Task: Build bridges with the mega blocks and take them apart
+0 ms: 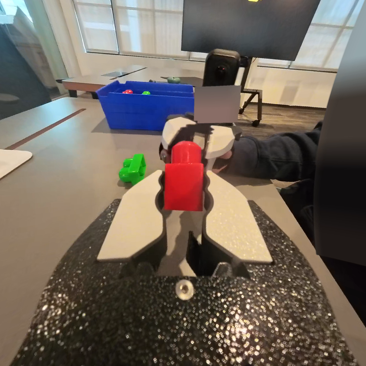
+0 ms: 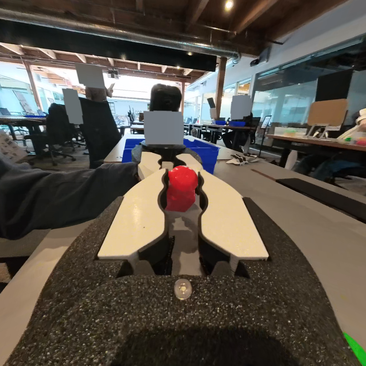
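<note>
Left gripper [image 1: 184, 190] is clamped on the red block [image 1: 183, 188] above the desk [image 1: 59, 188]. Right gripper [image 2: 182, 190] faces it, seemingly closed on the same block's stud end. Recommend a straight, untwisted pull. Green block [image 1: 133, 170] lies nearby. No legible markings noted.

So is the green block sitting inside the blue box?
No, the green block lies on the grey table, in front of the blue box and apart from it.
</note>
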Demonstrator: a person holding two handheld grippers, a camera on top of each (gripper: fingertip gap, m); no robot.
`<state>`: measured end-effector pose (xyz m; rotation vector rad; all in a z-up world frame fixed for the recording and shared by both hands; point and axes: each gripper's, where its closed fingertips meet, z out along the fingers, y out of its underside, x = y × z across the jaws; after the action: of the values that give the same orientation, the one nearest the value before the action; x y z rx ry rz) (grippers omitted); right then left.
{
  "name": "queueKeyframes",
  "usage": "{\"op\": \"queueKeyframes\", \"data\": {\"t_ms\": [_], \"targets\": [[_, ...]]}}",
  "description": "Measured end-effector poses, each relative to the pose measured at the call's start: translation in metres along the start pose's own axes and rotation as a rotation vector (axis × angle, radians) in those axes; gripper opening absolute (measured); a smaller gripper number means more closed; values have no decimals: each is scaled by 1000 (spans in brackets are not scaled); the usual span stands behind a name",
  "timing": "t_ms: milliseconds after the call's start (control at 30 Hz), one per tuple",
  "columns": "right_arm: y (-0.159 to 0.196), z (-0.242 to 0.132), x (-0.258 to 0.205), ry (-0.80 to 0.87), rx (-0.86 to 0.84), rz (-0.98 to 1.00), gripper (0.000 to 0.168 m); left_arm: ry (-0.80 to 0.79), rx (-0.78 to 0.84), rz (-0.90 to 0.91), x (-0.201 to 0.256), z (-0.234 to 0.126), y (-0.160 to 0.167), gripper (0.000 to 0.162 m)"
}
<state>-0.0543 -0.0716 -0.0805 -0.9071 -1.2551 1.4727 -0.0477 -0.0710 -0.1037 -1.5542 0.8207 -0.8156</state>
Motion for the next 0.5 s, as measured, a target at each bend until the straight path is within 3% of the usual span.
{"op": "queueKeyframes", "data": {"t_ms": [200, 300, 500], "targets": [[7, -7, 7, 7, -90, 9, 27, -46, -71, -1, -4, 5, 9, 41], [20, -15, 19, 75, -236, -61, 27, -152, -205, 25, -19, -1, 28, 57], [56, -23, 11, 18, -546, -93, 27, -293, -314, 24, -42, -23, 46, 58]]}}
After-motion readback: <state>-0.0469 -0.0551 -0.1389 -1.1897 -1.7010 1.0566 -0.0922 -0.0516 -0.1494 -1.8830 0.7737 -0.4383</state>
